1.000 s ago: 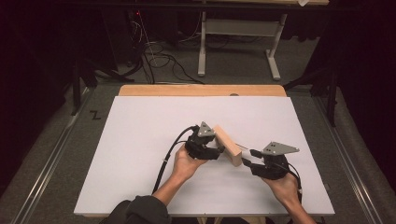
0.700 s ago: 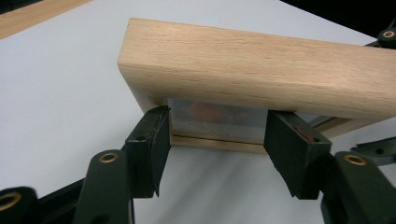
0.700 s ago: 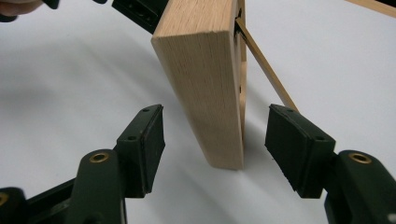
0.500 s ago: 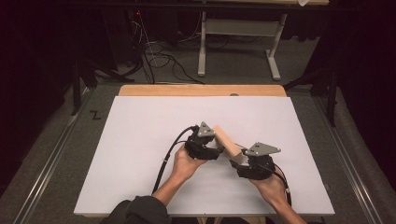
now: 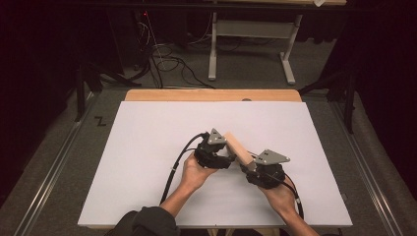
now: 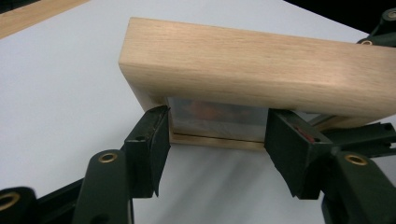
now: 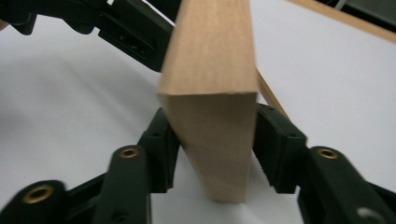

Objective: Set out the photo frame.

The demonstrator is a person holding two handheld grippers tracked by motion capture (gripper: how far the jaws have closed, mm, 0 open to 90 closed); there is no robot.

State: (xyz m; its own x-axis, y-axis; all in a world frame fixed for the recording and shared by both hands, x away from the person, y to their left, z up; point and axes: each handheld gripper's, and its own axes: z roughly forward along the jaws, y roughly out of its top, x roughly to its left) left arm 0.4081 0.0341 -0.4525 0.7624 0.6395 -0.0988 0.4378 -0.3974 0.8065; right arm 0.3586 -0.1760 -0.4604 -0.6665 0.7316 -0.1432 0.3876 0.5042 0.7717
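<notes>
A pale wooden box (image 5: pixel 237 146) is held just above the white table between both grippers. In the left gripper view the box (image 6: pixel 261 70) lies across the frame with a clear inner panel (image 6: pixel 217 116) under its wooden side. My left gripper (image 6: pixel 217 135) grips that panel part at its two ends. In the high view this gripper (image 5: pixel 227 158) reaches in from the box's left. My right gripper (image 5: pixel 246 164) meets the box's near end. Its jaws have just been closing, and in the right gripper view its pads (image 7: pixel 161 140) press on both faces of the box end (image 7: pixel 212 135).
The white table top (image 5: pixel 147 147) has a bare wooden strip (image 5: pixel 211 95) along its far edge. A black cable (image 5: pixel 179 160) trails from the left gripper toward the person. A metal desk frame (image 5: pixel 246 44) and loose cables stand on the floor beyond.
The right hand has moved left to the box's near end, and its jaws have come in around that end. The left hand and the box have stayed in place.
</notes>
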